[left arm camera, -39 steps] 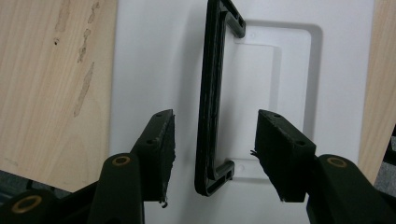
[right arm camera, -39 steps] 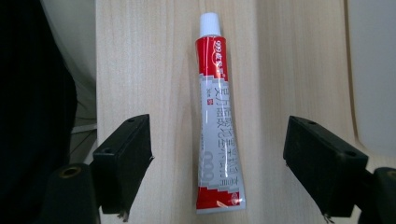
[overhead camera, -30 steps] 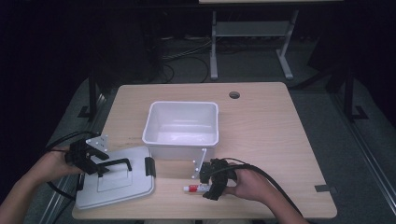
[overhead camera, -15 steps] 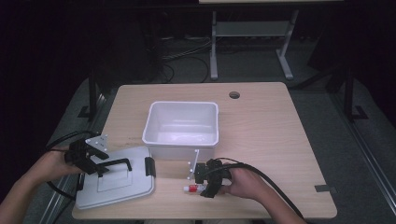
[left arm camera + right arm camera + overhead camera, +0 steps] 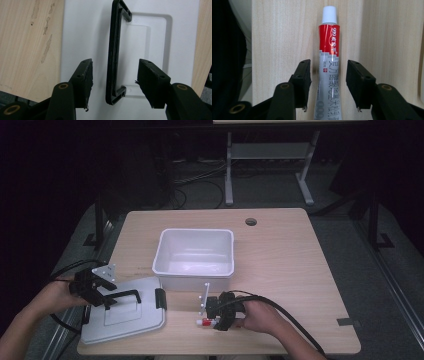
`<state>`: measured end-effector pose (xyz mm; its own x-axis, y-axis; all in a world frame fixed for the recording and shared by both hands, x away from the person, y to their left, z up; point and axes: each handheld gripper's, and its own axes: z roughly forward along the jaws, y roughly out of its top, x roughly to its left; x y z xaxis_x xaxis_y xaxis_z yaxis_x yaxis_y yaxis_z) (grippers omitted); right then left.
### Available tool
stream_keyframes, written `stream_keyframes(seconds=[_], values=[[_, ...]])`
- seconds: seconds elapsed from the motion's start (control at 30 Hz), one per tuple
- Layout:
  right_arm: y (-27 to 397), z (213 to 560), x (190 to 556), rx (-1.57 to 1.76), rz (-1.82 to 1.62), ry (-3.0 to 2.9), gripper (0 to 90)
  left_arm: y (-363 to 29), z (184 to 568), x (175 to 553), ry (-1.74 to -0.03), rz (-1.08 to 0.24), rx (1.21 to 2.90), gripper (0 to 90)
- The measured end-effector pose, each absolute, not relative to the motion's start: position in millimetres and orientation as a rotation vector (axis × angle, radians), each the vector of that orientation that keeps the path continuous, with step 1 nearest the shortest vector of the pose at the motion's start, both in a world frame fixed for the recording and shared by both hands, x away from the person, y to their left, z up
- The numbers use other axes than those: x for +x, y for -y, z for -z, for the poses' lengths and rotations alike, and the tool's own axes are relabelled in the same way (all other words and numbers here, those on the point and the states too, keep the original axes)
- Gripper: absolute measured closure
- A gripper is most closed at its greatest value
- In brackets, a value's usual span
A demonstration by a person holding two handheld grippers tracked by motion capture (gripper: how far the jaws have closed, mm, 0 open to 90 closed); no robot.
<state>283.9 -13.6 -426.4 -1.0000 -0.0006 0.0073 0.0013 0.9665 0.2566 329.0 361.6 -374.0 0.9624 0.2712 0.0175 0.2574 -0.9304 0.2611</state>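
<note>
Closing in over the last second, the right gripper's (image 5: 327,85) jaws now stand narrower around the tube (image 5: 327,62) than in the earlier frames, and nothing else on the table has shifted. Gaps remain on both sides of the tube in the right gripper view, so the pads do not yet press on it.

The table (image 5: 300,265) is pale wood with a round hole (image 5: 251,222) near its far edge. A white bin (image 5: 194,257) sits open near the middle, toward the far side. Its white lid (image 5: 125,320) lies flat at the near left corner, with a black handle (image 5: 122,296) on top and a black clip (image 5: 160,298) at its right edge.

The left gripper (image 5: 95,287) hovers over the lid's left part. In the left gripper view its jaws stand apart on either side of one end of the handle (image 5: 115,52), touching nothing.

The right gripper (image 5: 220,312) rests low near the near edge, just in front of the bin. The tube (image 5: 206,322) lies flat on the table between the jaws, its white cap (image 5: 329,14) pointing away from the gripper and toward the lid.
</note>
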Motion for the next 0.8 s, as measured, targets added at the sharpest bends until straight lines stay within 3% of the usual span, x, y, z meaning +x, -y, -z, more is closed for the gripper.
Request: stream_keyframes(seconds=[0.8], values=[[3.8,435.1,281.3,0.059,0.307,3.137,69.2,-363.5,372.8,327.6,-0.397,-0.073,2.842,44.7]])
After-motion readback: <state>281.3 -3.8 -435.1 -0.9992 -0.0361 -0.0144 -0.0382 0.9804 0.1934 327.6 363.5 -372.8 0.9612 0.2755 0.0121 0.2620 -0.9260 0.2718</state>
